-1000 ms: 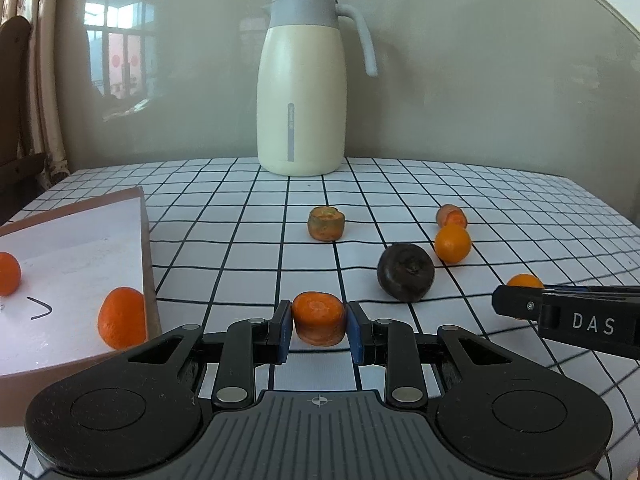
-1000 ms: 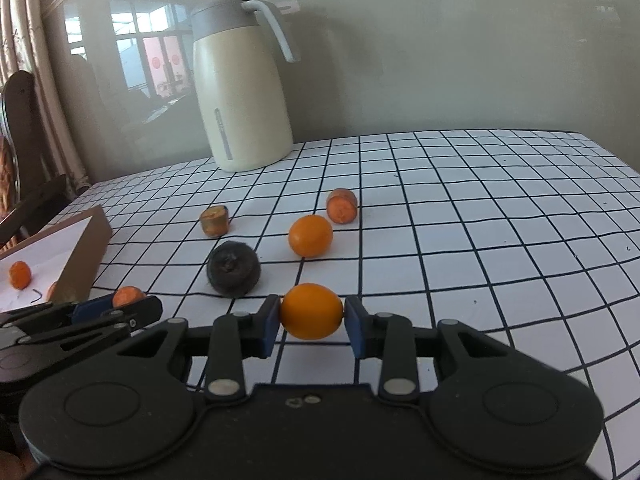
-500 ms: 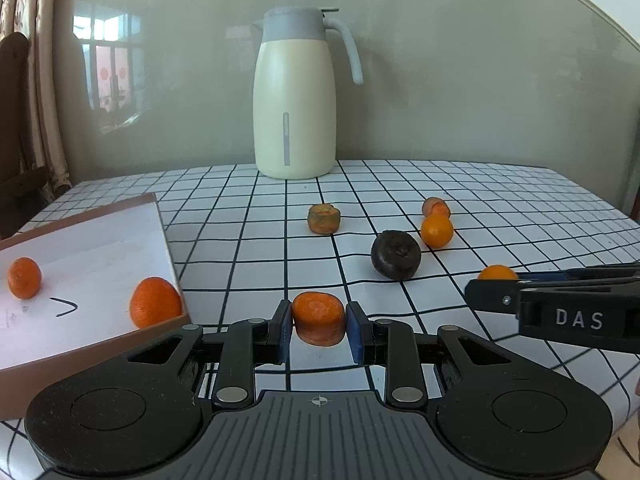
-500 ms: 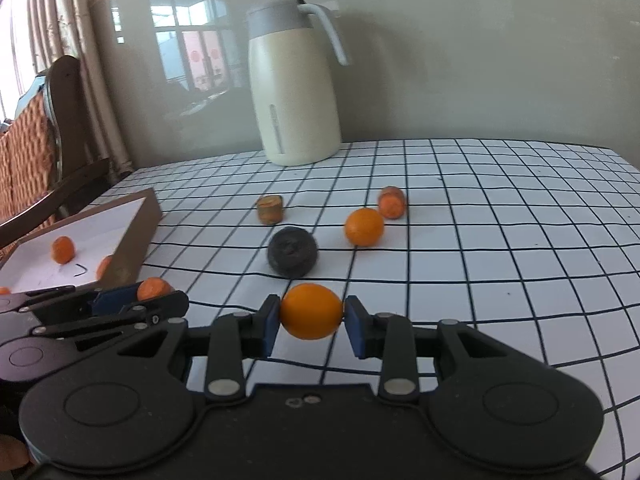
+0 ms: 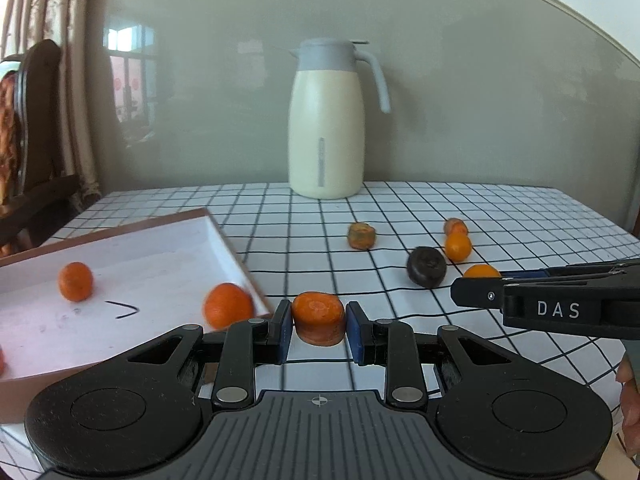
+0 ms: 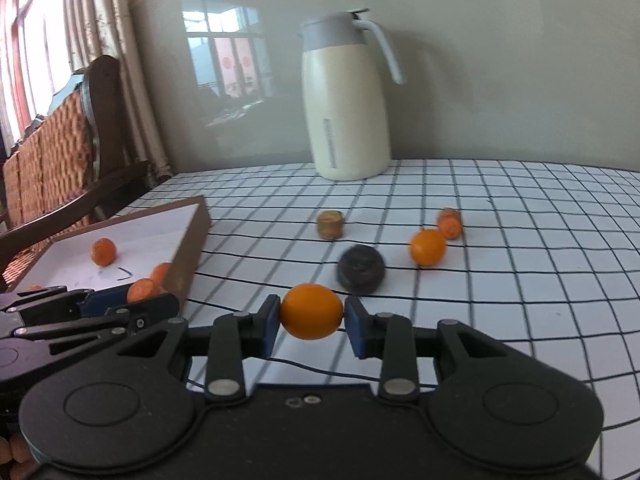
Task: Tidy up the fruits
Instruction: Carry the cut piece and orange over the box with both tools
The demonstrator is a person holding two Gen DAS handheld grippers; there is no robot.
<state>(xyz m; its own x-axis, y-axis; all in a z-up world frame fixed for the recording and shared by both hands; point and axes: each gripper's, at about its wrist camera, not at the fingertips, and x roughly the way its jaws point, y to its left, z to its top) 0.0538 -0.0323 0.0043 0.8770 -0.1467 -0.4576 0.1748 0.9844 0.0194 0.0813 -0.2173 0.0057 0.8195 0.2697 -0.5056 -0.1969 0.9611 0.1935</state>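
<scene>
My left gripper (image 5: 319, 326) is shut on an orange carrot-like chunk (image 5: 318, 318) and holds it just right of the brown box (image 5: 120, 228). The box has a white inside with two mandarins (image 5: 75, 281) (image 5: 228, 306) in it. My right gripper (image 6: 312, 322) is shut on a smooth orange fruit (image 6: 312, 311) above the checked tablecloth. It shows in the left wrist view (image 5: 480, 276) to the right. On the cloth lie a dark round fruit (image 6: 360, 270), an orange (image 6: 427, 247), a carrot piece (image 6: 450, 222) and a brownish stub (image 6: 330, 224).
A cream thermos jug (image 5: 326, 120) stands at the back of the table. A wooden wicker chair (image 6: 60, 148) stands to the left past the table edge. The box also shows in the right wrist view (image 6: 192, 240), with my left gripper (image 6: 140, 300) beside it.
Both grippers have lifted and swung left toward the box with their fruit still held. The box now sits closer in both views.
</scene>
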